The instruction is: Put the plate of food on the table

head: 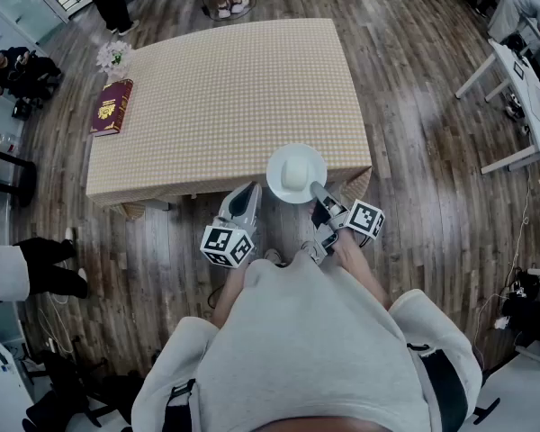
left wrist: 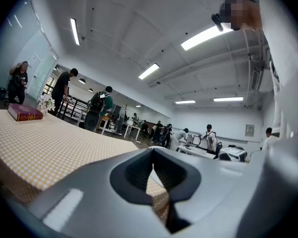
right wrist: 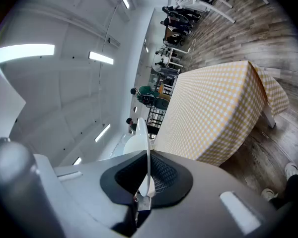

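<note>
**Plate held at the table's near edge, not yet set down**

The right tongs (head: 317,190) were clamped on the rim of the white plate (head: 275,174), the jaws nearly together with only the thin edge between them. In the right gripper view the plate (right wrist: 148,152) stood edge-on between the pads. Pinching the rim probably kept the pads away from the pale mound of food (head: 296,173) in the middle and let the plate ride level in front of the person.

The left tongs (head: 247,196) were closed on nothing. They hung just beside the plate on its left and did not touch it, so one hand carried the whole load.

From above, the plate lay over the near edge of the checked table (head: 225,97), close to its right corner, and reached forward from the right tongs' tips. No view settled whether its base touched the cloth, though it looked to be just short of the edge and in the air. A red book (head: 112,106) and some flowers (head: 114,57) sat well apart at the far left corner.
</note>
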The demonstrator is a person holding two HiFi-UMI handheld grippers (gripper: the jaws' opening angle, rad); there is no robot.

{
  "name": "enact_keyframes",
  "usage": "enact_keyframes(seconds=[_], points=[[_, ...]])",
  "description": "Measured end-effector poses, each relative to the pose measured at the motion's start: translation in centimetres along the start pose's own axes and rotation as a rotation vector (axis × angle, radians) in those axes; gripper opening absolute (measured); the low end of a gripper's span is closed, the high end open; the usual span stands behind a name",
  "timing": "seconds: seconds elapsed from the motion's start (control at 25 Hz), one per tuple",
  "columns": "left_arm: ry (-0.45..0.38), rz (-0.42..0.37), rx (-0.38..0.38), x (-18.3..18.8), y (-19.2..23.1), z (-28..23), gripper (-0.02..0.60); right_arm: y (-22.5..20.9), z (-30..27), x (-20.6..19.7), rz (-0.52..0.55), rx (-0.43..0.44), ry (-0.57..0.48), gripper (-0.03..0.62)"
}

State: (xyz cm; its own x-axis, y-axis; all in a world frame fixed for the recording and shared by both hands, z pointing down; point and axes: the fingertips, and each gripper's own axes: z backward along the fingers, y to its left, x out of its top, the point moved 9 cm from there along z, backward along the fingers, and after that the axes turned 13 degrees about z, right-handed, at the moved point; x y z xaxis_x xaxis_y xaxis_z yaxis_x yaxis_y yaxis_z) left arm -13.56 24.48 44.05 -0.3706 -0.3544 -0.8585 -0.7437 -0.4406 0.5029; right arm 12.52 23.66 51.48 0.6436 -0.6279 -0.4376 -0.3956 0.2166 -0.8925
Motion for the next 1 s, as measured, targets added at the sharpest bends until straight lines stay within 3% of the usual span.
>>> enact_keyframes(seconds=[0.08,0.2,0.32,0.44,0.6,0.8,0.92,1.0], points=[[-0.01,-0.007,-0.003,0.3,0.1,-0.4,0.009,-0.2,-0.1,0.4,0.001,-0.044,0.015,0.008],[-0.025,-0.016,-0.005,0.3,-0.2,-1.0,0.008,-0.3,-0.7,1.5,0.029,0.011,0.005,0.008],[-0.028,-0.015,-0.003,-0.2,-0.8,-1.0,0.008,-0.7,0.0,1.8,0.037,-0.004,0.015,0.009],[-0.029,-0.012,0.002,-0.7,-1.2,-1.0,0.008,-0.8,0.1,2.0,0.023,0.038,-0.001,0.011],[-0.032,-0.009,0.009,-1.0,-1.9,-1.2,0.008,-1.4,1.2,2.6,0.042,-0.046,0.039,0.015],[-0.04,-0.021,0.014,-1.5,-3.6,-2.3,0.009,-1.8,1.6,3.9,0.032,0.029,0.028,0.014],[-0.046,-0.022,0.019,-1.5,-3.5,-2.4,0.009,-2.3,1.7,3.9,0.046,-0.027,0.053,0.012],[-0.049,-0.02,0.025,-1.7,-3.6,-2.5,0.008,-2.4,1.5,4.2,0.051,-0.013,0.057,0.011]])
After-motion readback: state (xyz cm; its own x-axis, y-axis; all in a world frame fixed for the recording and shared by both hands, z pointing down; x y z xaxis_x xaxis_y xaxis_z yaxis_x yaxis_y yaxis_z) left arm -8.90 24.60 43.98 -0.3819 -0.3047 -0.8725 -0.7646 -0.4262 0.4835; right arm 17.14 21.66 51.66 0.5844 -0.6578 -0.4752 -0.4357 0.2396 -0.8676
